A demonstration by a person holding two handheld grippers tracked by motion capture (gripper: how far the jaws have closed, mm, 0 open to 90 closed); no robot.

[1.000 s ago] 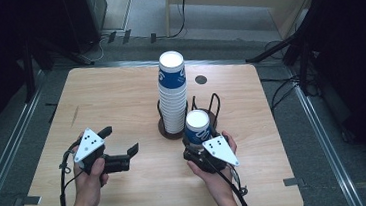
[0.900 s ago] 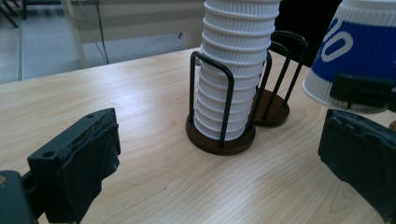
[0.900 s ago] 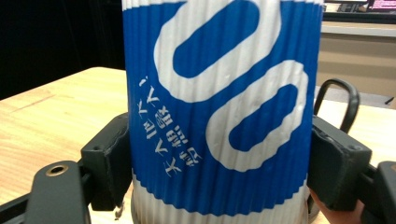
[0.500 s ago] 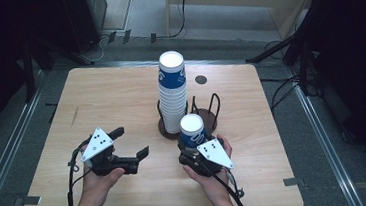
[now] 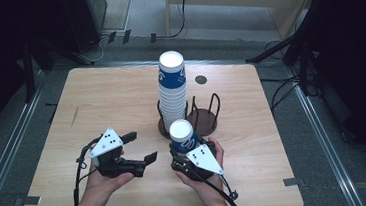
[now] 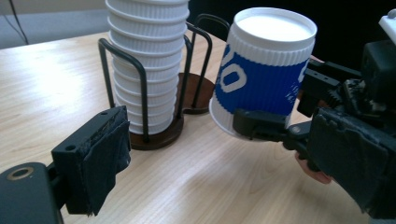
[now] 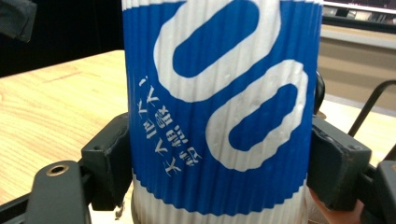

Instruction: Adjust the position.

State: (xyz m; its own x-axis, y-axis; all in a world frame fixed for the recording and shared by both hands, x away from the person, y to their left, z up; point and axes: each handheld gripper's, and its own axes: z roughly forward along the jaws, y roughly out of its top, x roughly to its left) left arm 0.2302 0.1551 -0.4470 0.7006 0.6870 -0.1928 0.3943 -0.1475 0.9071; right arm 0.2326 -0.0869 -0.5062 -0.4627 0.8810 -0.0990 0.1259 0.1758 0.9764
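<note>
A blue-and-white ribbed paper cup is held bottom-up and slightly tilted just above the table, with my right gripper shut on its lower part. The pads press on both sides of it. To its left, my left gripper points at the cup, open. Its jaws have just been closing, with nothing between them. Behind the cup, a tall stack of the same cups stands bottom-up in a black wire holder.
A second wire holder on a round brown base stands to the right of the stack. The wooden table has bare room at the left and back. A small dark disc lies near the far edge.
My right gripper has carried the cup left and nearer to the person, away from the holders. The left gripper has moved right, toward the cup.
</note>
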